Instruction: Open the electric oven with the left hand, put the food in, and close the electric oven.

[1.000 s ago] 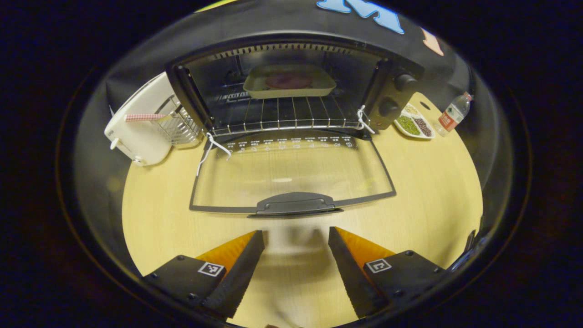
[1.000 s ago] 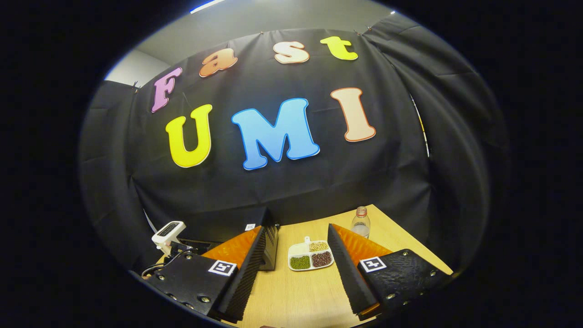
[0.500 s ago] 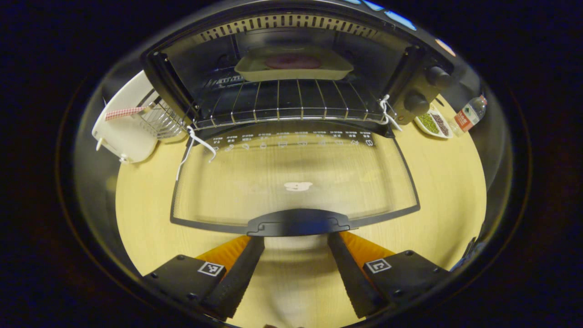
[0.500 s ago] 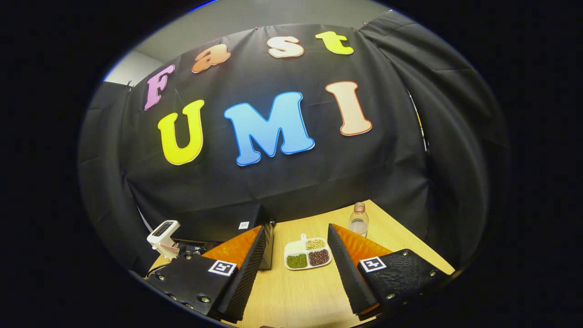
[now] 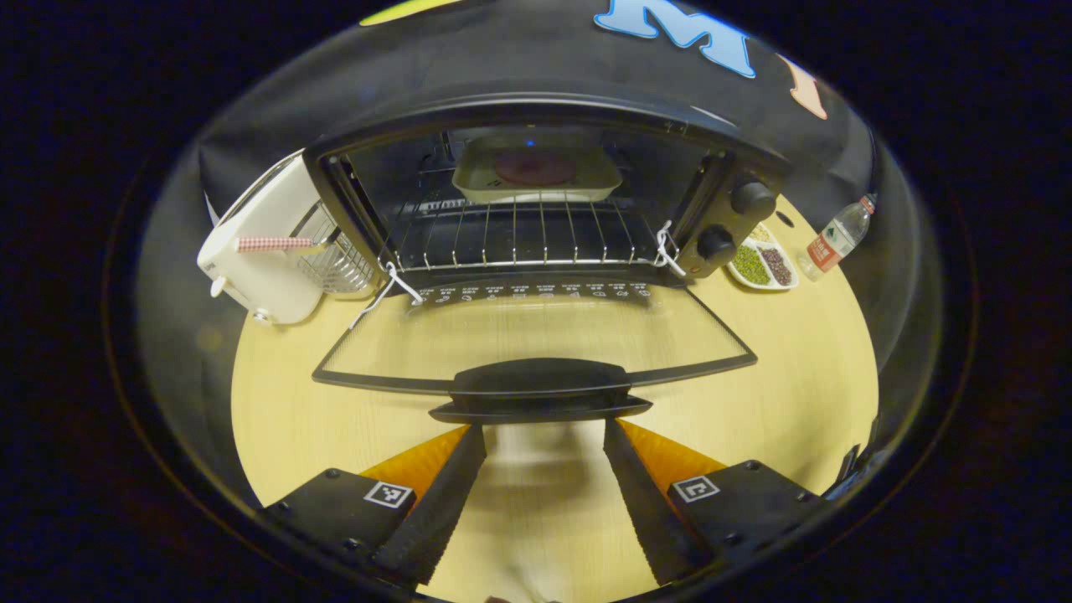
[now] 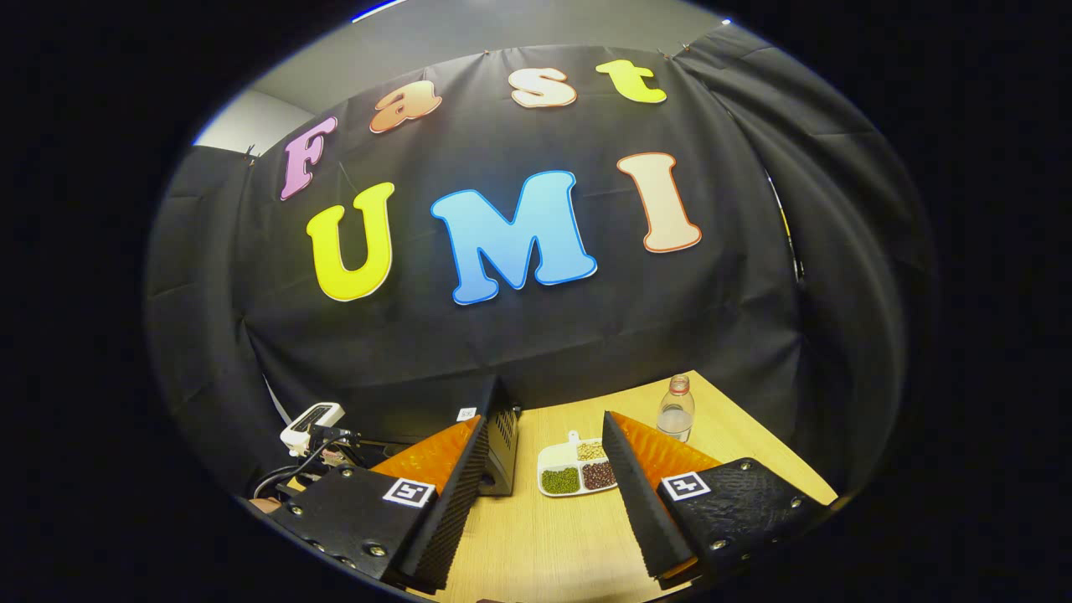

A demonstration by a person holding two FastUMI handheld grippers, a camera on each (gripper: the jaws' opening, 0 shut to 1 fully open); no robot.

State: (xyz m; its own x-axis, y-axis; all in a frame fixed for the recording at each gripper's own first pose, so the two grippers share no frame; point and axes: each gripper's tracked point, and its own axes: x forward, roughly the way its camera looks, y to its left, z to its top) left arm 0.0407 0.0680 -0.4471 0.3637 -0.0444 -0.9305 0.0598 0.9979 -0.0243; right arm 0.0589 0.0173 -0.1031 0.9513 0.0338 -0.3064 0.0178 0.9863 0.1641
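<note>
Two tools are held spread | left tool (image 5: 540, 435) is seen just under door handle (image 5: 540, 389), door raised since 0.5 s ago | food (image 5: 536, 167) is set inside oven (image 5: 712, 167) | right tool (image 6: 544, 431) is held above counter (image 6: 544, 536)

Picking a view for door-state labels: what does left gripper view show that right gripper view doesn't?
Left gripper view: black oven's open cavity with wire rack, cream tray of dark food, glass door lowered, its handle just ahead of the open left gripper.

Right gripper view: open right gripper, oven's side.

Both: wooden table, white divided dish of beans, clear plastic bottle.
</note>
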